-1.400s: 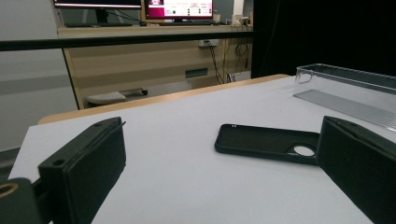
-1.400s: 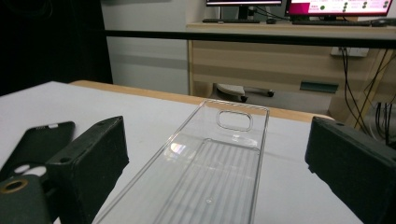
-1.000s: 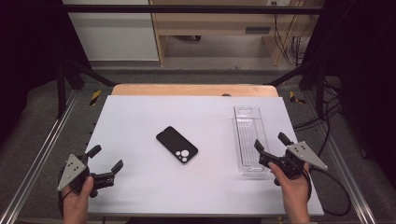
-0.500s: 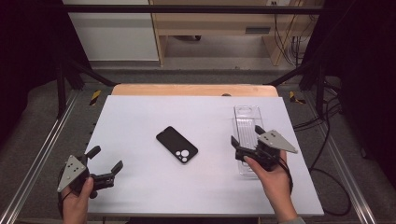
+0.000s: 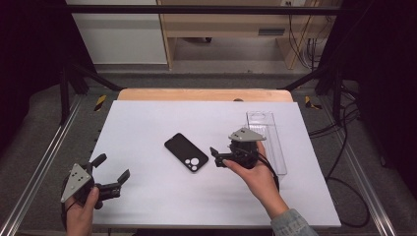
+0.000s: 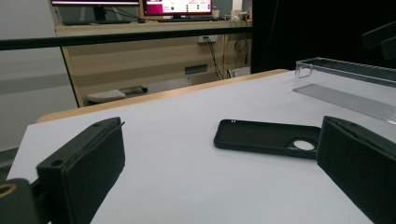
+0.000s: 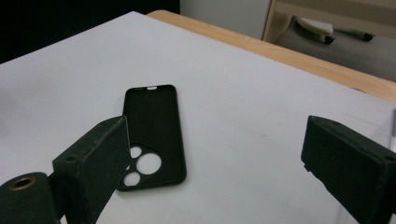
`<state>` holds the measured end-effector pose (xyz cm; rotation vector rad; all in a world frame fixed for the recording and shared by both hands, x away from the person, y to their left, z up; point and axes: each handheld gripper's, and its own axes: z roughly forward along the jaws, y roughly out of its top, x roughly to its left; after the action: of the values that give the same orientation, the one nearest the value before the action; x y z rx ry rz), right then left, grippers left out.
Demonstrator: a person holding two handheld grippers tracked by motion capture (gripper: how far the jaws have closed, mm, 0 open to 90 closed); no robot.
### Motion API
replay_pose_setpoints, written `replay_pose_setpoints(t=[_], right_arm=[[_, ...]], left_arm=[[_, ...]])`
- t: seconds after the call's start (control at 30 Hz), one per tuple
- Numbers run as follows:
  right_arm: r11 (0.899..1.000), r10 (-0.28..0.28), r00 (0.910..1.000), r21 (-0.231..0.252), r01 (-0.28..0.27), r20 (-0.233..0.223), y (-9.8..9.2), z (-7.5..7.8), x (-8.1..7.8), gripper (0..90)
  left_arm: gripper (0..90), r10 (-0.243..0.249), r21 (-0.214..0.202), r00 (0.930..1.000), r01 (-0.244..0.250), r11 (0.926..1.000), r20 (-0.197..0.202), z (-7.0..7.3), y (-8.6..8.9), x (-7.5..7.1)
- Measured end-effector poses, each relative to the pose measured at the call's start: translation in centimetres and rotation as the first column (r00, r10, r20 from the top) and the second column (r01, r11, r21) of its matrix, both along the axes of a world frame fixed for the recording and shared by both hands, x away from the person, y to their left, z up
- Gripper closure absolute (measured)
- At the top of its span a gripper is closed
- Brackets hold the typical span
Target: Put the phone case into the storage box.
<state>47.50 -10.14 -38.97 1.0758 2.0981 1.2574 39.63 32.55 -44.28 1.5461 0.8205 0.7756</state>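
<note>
A black phone case [image 5: 187,152] lies inner side up at the middle of the white table [image 5: 147,123], its camera cut-outs toward the near right. My right gripper [image 5: 216,157] hovers just right of the case, jaws open and pointing at it; in the right gripper view the case [image 7: 152,126] lies ahead of the left jaw of my right gripper [image 7: 217,140]. My left gripper [image 5: 112,167] rests open at the near left, well apart from the case. The left gripper view shows the case [image 6: 268,137] beyond the wide jaws of my left gripper [image 6: 219,154].
A long clear plastic box [image 5: 275,147] lies at the right side of the table, behind my right hand; it also appears as the clear box [image 6: 350,88]. A wooden strip [image 5: 204,94] borders the far edge. Metal rails flank the table, and cables [image 5: 344,162] trail at right.
My right gripper has moved left from the near end of the clear box to just beside the phone case, still open. The left gripper has barely moved.
</note>
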Motion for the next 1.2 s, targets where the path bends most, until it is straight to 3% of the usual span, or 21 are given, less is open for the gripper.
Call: replay_pose_setpoints(t=[0.17,0.33,0.53,0.77,0.9,1.0,1.1,1.2], right_arm=[[0.999,0.015,0.9991,-0.050,-0.017,-0.039,1.7,-0.9,1.2,8.9],[0.996,0.000,0.9963,-0.093,-0.008,-0.086,2.1,-1.9,2.1,9.0],[0.994,-0.006,0.9906,-0.108,-0.008,-0.137,2.7,-2.8,2.9,10.2],[0.994,-0.009,0.9771,-0.108,-0.014,-0.213,3.7,-4.0,3.7,11.7],[0.989,0.016,0.9777,-0.138,-0.046,-0.210,4.3,-4.3,3.8,12.0],[0.985,0.033,0.9773,-0.160,-0.067,-0.209,4.6,-4.6,3.7,16.9],[0.985,0.055,0.9746,-0.149,-0.089,-0.217,4.8,-4.6,3.8,32.9],[0.984,0.069,0.9725,-0.145,-0.103,-0.222,4.9,-4.7,3.8,39.3]], left_arm=[[1.5,-0.004,0.002,1.0000,0.004,1.0000,0.001,0.0,-0.1,0.0],[1.5,-0.008,0.008,1.0000,0.008,0.9999,0.001,0.0,-0.2,0.0],[1.5,-0.011,0.012,0.9999,0.011,0.9999,-0.001,0.0,-0.3,0.1],[1.5,-0.010,0.011,1.0000,0.010,0.9999,0.000,0.0,-0.3,0.0],[1.5,-0.010,0.013,0.9999,0.010,0.9999,0.001,0.0,-0.3,0.0],[1.5,-0.010,0.014,0.9999,0.010,0.9998,0.001,0.0,-0.3,0.0],[1.5,-0.011,0.014,0.9999,0.011,0.9998,0.001,0.0,-0.3,0.0],[1.5,-0.012,0.014,0.9999,0.012,0.9998,0.001,0.0,-0.3,0.0]])
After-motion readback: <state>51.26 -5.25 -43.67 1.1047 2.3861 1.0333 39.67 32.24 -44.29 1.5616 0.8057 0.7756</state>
